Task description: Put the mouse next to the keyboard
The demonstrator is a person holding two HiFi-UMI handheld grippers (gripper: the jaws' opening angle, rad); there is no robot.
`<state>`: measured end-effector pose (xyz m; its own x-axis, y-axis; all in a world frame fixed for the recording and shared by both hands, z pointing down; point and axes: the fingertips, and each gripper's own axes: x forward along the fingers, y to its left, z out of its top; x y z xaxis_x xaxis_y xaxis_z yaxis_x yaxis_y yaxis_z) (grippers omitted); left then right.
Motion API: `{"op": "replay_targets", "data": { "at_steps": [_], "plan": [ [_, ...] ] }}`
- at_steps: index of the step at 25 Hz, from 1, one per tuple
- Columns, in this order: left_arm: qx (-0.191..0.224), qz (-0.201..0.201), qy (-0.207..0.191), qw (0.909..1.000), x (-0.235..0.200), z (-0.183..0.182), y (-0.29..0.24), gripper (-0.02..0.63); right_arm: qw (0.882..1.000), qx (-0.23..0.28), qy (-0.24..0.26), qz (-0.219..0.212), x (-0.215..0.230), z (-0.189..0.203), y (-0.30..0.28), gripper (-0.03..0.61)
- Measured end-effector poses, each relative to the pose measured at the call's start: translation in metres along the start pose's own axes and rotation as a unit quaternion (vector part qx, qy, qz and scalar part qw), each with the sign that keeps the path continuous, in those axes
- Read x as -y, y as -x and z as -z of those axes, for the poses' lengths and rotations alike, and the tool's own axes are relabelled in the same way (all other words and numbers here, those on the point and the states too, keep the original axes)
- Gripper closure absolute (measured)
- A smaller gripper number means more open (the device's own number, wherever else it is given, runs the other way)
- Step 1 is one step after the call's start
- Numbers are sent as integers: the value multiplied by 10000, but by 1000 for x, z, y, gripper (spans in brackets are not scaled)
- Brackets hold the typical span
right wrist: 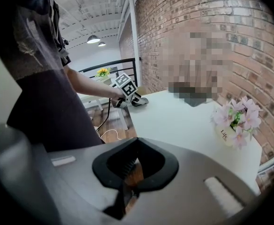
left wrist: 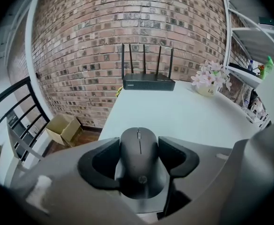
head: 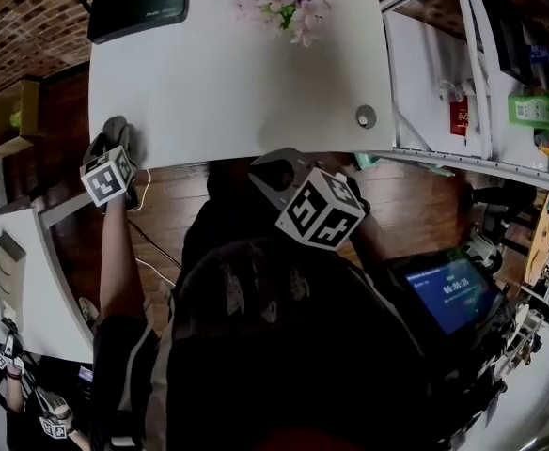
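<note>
Light even and diffuse, cool in tone. White tabletop [head: 227, 73] is the brightest surface in the head view, near blown out mid-surface; dark clothing below it reads almost black. Screen [head: 453, 294] glows blue. Two ceiling lamps [right wrist: 94, 39] are lit in the right gripper view. Strong fisheye: tabletop edges bow, with black vignette at the corners of both gripper views. Mouse [left wrist: 138, 158] is sharp with a dull sheen; the foreground nearest each lens is soft.

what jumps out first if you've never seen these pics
The black mouse clamped in the left hand-held gripper, at the near left corner of the white table. Beyond it, a black router with four antennas stands at the far edge, pink flowers to its right.
</note>
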<state>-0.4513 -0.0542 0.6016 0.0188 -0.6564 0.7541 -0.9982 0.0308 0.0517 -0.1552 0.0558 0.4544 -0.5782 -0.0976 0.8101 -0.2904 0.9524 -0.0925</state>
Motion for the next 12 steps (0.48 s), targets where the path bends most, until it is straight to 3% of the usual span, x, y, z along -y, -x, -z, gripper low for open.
{"op": "replay_targets", "data": {
  "at_steps": [4,8,12],
  "plan": [
    [66,-127,104,9998,-15,-3,8,350,10000,-6,34,-19,-4,-4,-3,572],
    [102,46,265,9996,-12,-9,14,347,10000,-35,21,-5,-7,-5,-4,572],
    [53,79,161,9998,-13,-11,15,345,10000,-33,-38,-1,-11,-7,-5,572]
  ]
}}
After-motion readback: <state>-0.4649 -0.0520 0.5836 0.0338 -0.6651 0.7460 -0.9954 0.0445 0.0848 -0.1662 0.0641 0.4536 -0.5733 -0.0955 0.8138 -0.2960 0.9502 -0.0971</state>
